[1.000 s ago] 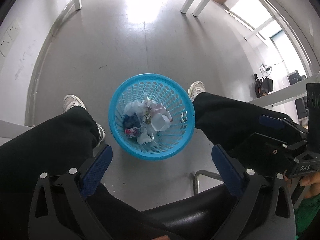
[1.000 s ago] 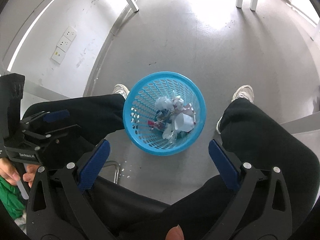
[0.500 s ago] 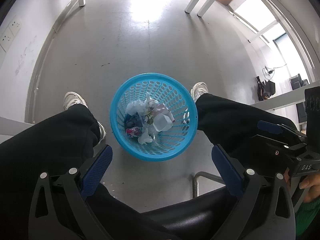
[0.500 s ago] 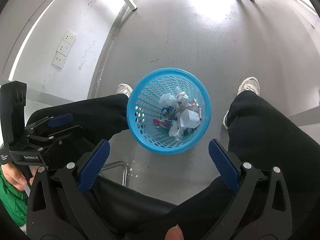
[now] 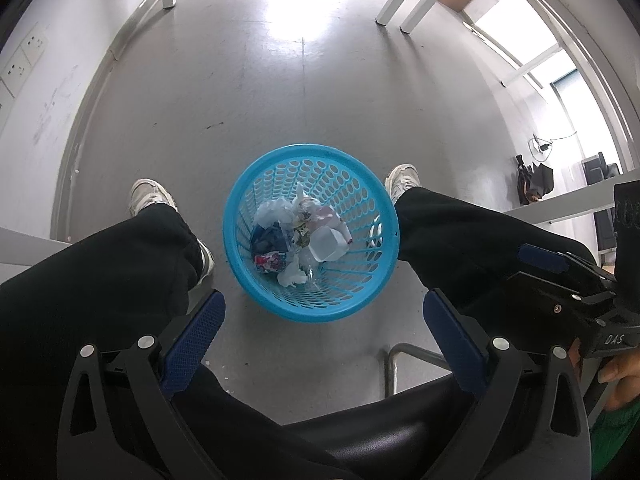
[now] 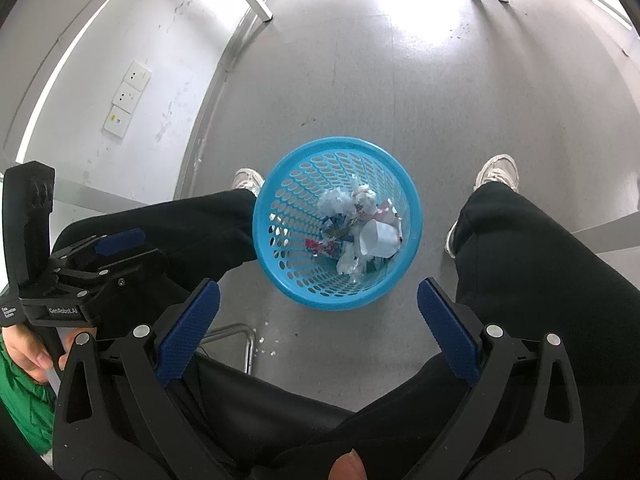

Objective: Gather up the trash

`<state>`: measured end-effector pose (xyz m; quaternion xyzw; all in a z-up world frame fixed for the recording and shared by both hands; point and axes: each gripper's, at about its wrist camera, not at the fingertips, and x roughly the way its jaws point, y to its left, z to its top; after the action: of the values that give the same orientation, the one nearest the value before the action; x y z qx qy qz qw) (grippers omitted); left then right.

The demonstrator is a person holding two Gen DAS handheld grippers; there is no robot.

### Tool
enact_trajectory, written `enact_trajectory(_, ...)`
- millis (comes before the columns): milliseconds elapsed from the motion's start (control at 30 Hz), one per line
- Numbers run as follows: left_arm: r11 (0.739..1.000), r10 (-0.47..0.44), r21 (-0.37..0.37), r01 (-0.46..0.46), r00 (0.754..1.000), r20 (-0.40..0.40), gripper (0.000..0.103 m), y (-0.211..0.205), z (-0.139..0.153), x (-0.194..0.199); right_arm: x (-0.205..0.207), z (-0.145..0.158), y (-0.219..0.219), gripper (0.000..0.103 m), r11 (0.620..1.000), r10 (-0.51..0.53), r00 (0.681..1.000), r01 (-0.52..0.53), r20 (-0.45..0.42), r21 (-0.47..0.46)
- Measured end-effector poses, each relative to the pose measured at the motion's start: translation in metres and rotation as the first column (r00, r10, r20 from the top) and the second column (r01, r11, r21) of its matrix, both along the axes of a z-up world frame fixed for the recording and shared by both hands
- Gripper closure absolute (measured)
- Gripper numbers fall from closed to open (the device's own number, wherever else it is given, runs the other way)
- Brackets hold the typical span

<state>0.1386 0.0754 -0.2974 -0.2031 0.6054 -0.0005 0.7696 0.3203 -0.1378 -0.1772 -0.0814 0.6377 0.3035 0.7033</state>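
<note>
A blue perforated plastic basket [image 5: 256, 184] stands on the grey floor between the person's legs; it also shows in the right wrist view [image 6: 414, 208]. It holds crumpled paper, wrappers [image 5: 276, 236] and a white plastic cup [image 5: 328, 242]; the cup also shows in the right wrist view [image 6: 378, 236]. My left gripper [image 5: 322, 316] is open and empty, held high above the basket. My right gripper [image 6: 318, 308] is open and empty, also above it. Each gripper shows in the other's view: the right one [image 5: 568, 280] and the left one [image 6: 92, 264].
The seated person's black-trousered legs [image 5: 100, 264] and white shoes [image 5: 148, 196] flank the basket. A black chair seat and metal frame [image 5: 394, 360] lie below. White table legs [image 5: 404, 4] stand far back. A wall with sockets [image 6: 128, 96] runs along the left.
Both grippers have risen slightly and tilted, so the basket sits a little lower in the views. Both stay open and empty.
</note>
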Motion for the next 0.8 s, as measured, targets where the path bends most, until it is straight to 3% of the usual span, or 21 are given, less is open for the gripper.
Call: enact_trajectory(800, 1.000, 0.008, -0.003, -0.008, 1.000, -0.013, 0.006, 0.0017, -0.0032, -0.0003, 0.0008, -0.0045, 0.0010, 0.008, 1.000, 0.004, 1.000, -0.005, -0.019, -0.009)
